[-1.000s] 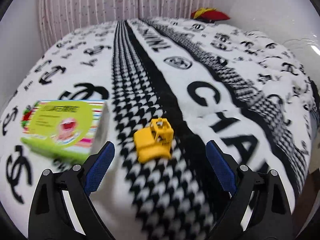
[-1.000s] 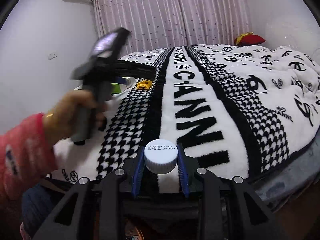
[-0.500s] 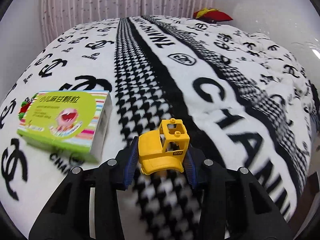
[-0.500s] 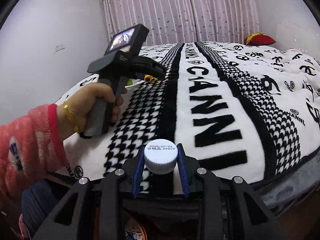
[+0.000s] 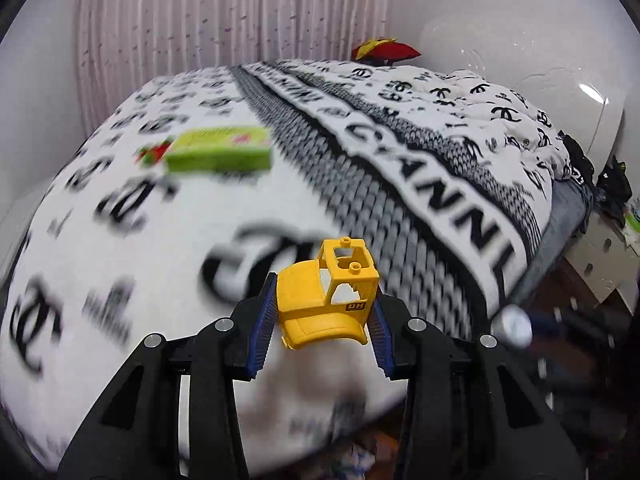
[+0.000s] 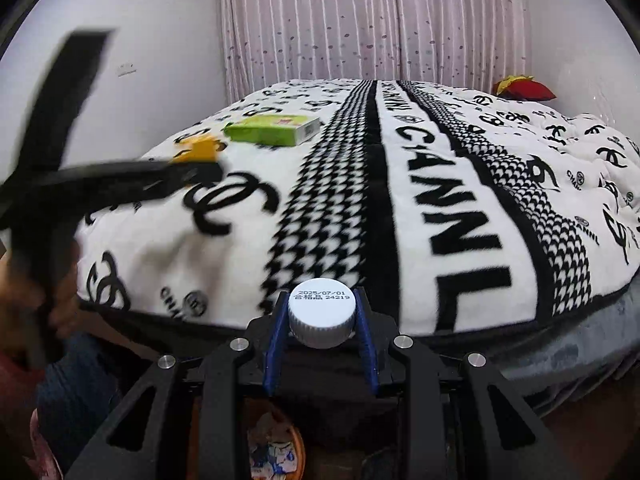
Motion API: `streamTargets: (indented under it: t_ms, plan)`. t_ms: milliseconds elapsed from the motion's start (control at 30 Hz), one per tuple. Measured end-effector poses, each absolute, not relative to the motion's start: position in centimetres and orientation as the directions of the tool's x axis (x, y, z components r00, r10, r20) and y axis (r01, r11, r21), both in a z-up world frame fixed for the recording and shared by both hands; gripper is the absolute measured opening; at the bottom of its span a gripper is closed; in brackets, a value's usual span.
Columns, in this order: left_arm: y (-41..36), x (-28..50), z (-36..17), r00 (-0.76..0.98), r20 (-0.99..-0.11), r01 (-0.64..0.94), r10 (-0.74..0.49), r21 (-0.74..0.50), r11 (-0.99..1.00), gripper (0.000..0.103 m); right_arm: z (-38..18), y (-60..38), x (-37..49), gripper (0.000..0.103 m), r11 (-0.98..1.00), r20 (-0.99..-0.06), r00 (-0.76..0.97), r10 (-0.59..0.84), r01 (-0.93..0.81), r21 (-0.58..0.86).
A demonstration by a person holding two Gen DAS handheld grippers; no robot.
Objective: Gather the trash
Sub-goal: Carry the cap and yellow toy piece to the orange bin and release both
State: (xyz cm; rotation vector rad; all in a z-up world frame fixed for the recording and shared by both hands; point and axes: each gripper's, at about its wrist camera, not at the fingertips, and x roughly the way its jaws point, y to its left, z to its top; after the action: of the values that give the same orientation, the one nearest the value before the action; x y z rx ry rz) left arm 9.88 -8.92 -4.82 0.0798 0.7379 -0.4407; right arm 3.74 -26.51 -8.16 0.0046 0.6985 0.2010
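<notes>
Pickup is done on my left side: the left gripper, which stood wide over the blanket a second ago, is now gripping the yellow plastic toy truck cab between its blue pads and carrying it off the black-and-white logo-print blanket toward the bed's near edge. I am still holding the white ribbed bottle cap with its printed date in the right gripper, fingers narrow around it. Below that gripper I am seeing an orange-rimmed bin of crumpled paper, so I judge both pieces are heading there. The green cardboard medicine box is staying on the blanket, still to be collected.
</notes>
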Motion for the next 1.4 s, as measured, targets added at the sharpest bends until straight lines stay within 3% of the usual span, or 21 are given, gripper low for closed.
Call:
streamTargets:
  t_ms: [233,533,800,1400]
  plan:
    - [-2.9,2.6,-8.4,0.625,-0.725,0.34,-0.29,-0.082,0.937,0.041,-8.8,-23.6,0.6,0.032,0.972,-0.665,0.717,0.209,-0.227,0.061]
    - [-0.8,-2.6,-15.4,0.48,-0.841,0.319,-0.251,-0.1,0.943,0.041,-11.2,-20.4,-2.7,0.032,0.956,-0.735,0.635,0.238,-0.288,0.061]
    - [-1.9,-1.8,-21.8,0.258,-0.92,0.311,-0.295,-0.21,0.927,0.041,-16.5,-18.4,-3.3,0.032,0.946,-0.833,0.493,0.252,-0.308,0.105]
    - [-3.3,-0.1,-30.6,0.018,-0.973,0.241,-0.23,-0.219,0.945,0.041,-26.9,-17.9,-0.8,0.032,0.954,-0.928,0.267,0.258,-0.224,0.201]
